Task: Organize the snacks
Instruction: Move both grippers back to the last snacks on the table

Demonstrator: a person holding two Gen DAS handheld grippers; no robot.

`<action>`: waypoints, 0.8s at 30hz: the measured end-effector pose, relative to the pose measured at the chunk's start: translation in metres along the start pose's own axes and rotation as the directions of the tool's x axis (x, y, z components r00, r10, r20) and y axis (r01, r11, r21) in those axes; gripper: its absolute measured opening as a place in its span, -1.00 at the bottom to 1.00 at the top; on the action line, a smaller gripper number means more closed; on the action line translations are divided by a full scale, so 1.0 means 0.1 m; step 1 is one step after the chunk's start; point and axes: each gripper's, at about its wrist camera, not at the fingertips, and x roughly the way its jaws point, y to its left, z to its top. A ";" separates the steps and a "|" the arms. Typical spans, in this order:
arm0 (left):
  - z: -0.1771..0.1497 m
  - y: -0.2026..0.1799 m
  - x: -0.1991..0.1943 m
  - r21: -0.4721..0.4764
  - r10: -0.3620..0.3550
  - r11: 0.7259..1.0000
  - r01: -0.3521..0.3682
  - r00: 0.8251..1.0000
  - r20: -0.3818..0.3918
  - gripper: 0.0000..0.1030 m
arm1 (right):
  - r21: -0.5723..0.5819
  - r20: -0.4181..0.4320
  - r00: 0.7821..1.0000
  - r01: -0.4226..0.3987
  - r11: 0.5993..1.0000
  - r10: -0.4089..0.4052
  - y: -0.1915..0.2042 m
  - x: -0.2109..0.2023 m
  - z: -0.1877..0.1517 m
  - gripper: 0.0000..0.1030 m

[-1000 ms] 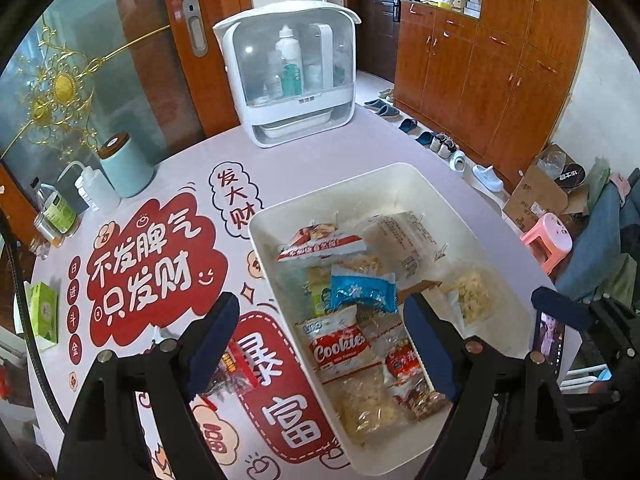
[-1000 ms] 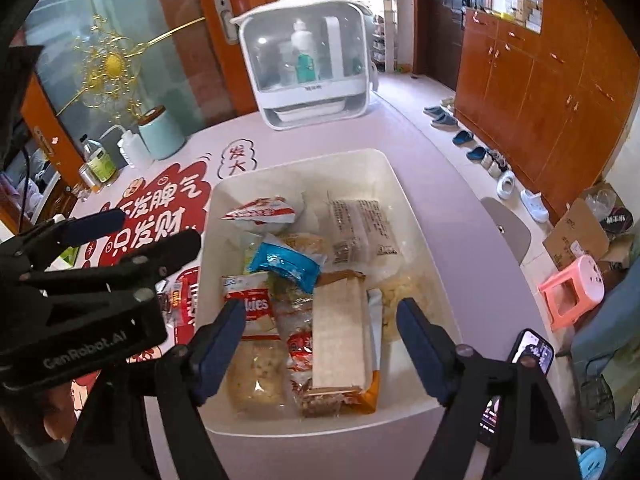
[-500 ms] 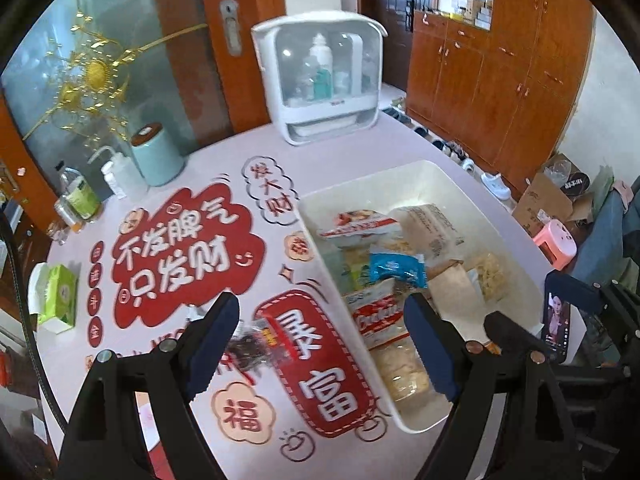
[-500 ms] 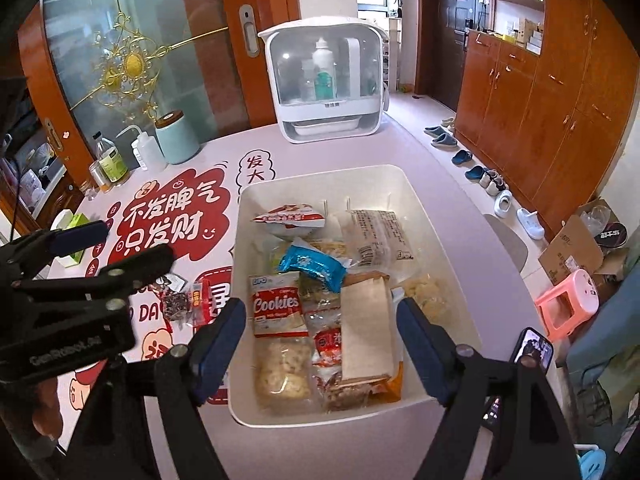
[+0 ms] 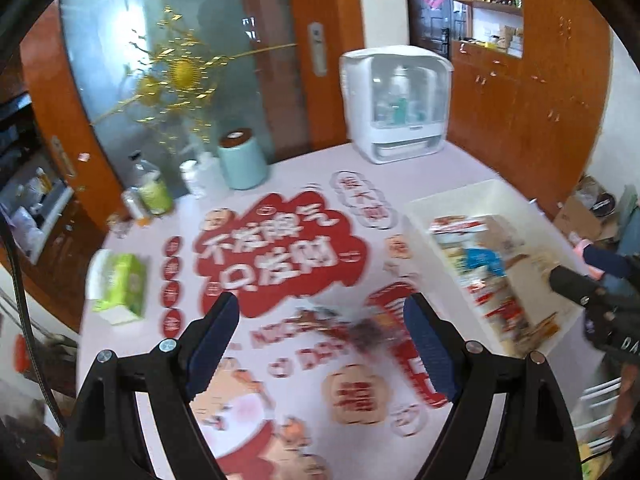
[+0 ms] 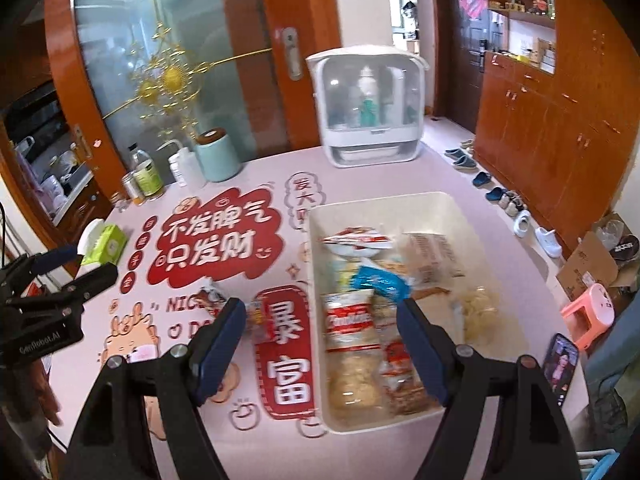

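Two hand-held grippers hover over a pink table (image 6: 400, 176) printed with red festive graphics as snacks are sorted into a white bin (image 6: 448, 208). The left gripper (image 5: 320, 332) stands wide open with nothing between its blue pads, and in its blurred view a small dark loose snack packet (image 5: 360, 328) lies on the table just beyond them, at about one o'clock from the gap. The right gripper (image 6: 320, 332) is likewise spread wide and empty, its left finger over the table and its right finger over the bin. The bin sits at three o'clock on the table in the right wrist view, holding a red-and-white cookies bag (image 6: 350, 320), a blue packet (image 6: 380, 282), a red-and-white pouch (image 6: 356, 240) at the far end and several clear-wrapped biscuits. Outside the bin, at nine o'clock from it, the loose packets (image 6: 256, 316) rest beside the red banner print, partly hidden by the right gripper's left finger. At twelve o'clock on the table stands a white lidded cabinet (image 6: 368, 108); a mint canister (image 6: 216, 156) and bottles (image 6: 146, 176) cluster at ten o'clock, a green tissue box (image 6: 104, 244) at nine. A phone (image 6: 560, 364) lies at the table's four o'clock edge.
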 end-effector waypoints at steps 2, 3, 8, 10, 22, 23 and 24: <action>0.01 0.20 0.00 0.019 0.009 1.000 -0.009 1.000 -0.025 0.62 | -0.027 -0.023 1.000 -0.006 1.000 0.005 0.17 0.06 0.03 0.52; 0.02 0.26 0.02 0.033 0.005 0.999 -0.004 0.999 -0.043 0.62 | -0.041 -0.027 1.000 -0.004 0.999 0.003 0.24 0.08 0.03 0.52; 0.05 0.52 0.14 0.092 0.014 0.996 -0.006 0.997 -0.078 0.70 | -0.096 -0.016 1.000 -0.002 0.995 0.000 0.60 0.18 0.10 0.52; 0.08 0.60 0.26 0.104 -0.008 0.994 0.018 0.996 -0.092 0.70 | -0.098 -0.019 1.000 -0.014 0.995 0.012 0.70 0.26 0.12 0.53; 0.07 0.50 1.40 0.533 -0.119 0.817 0.220 0.969 -0.218 0.70 | -0.124 -0.232 0.966 -0.143 0.982 0.111 1.14 1.38 -0.22 0.41; 0.03 0.46 1.55 0.576 -0.123 0.781 0.240 0.964 -0.235 0.70 | -0.128 -0.249 0.962 -0.145 0.981 0.110 1.15 1.52 -0.28 0.36; 0.00 0.43 1.67 0.602 -0.136 0.752 0.268 0.957 -0.256 0.70 | -0.131 -0.258 0.960 -0.143 0.981 0.106 1.16 1.60 -0.32 0.34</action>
